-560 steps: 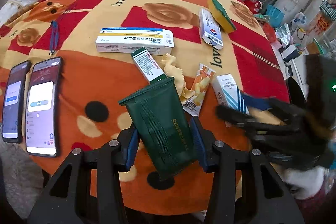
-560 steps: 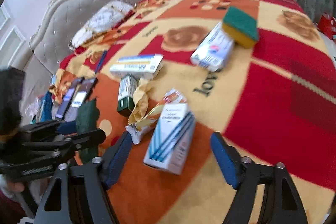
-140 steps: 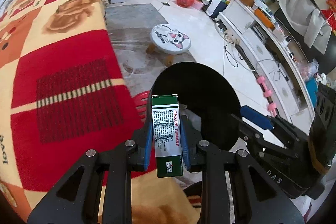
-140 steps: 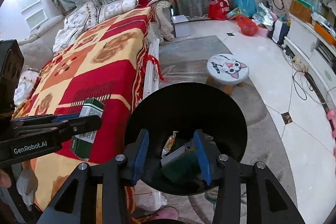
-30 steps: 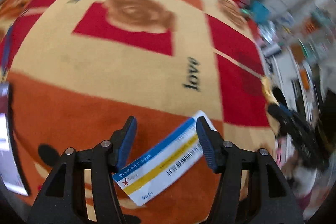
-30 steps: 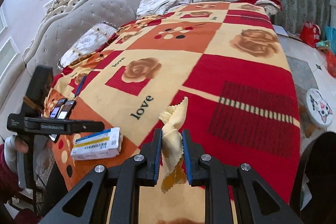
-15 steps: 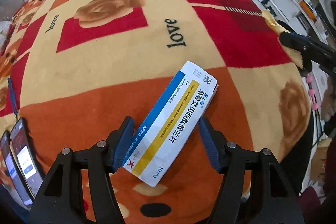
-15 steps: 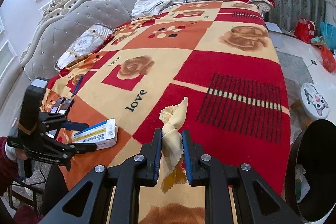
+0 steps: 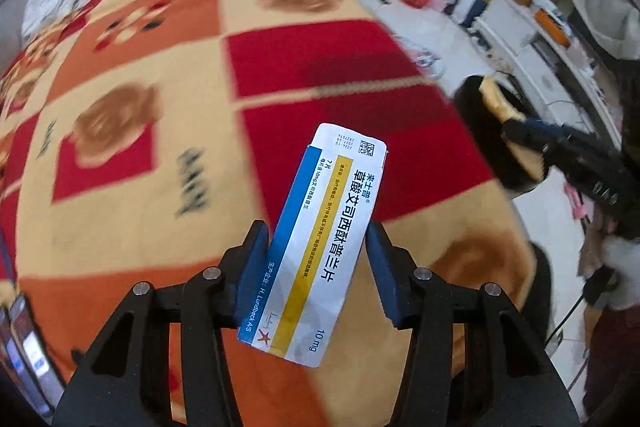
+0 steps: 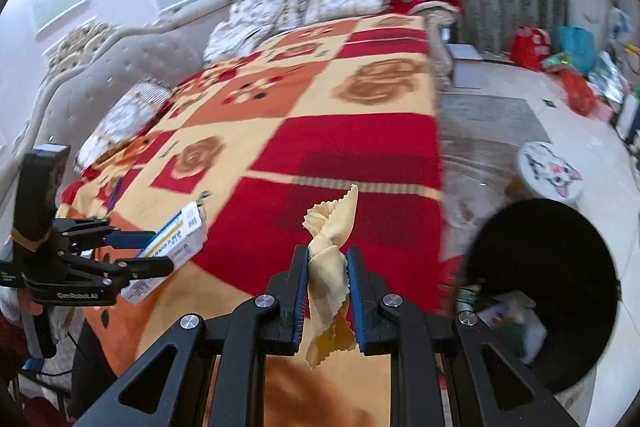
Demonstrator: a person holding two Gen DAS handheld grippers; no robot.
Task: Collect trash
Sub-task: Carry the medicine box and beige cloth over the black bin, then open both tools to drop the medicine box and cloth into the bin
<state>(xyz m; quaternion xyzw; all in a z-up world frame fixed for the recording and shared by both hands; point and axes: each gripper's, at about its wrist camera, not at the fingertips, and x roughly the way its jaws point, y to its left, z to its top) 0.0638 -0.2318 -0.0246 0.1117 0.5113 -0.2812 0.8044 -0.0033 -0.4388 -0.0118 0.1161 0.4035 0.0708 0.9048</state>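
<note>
**A:** What's each hand got?

**B:** The left gripper (image 9: pixel 316 259) is pinching a white medicine box (image 9: pixel 320 231) with blue and yellow stripes, lifted off the blanket (image 9: pixel 160 147) near its front edge. The right gripper (image 10: pixel 327 287) is clamped on a crumpled yellow cloth (image 10: pixel 330 259), also over the front edge.

**A:** And the bin?

**B:** The black trash bin (image 10: pixel 560 247) sits on the floor just off the blanket's right edge, with some trash visible inside. A cat-face stool (image 10: pixel 550 175) stands behind it. Two phones (image 9: pixel 20 339) lie at the blanket's front-left corner.
</note>
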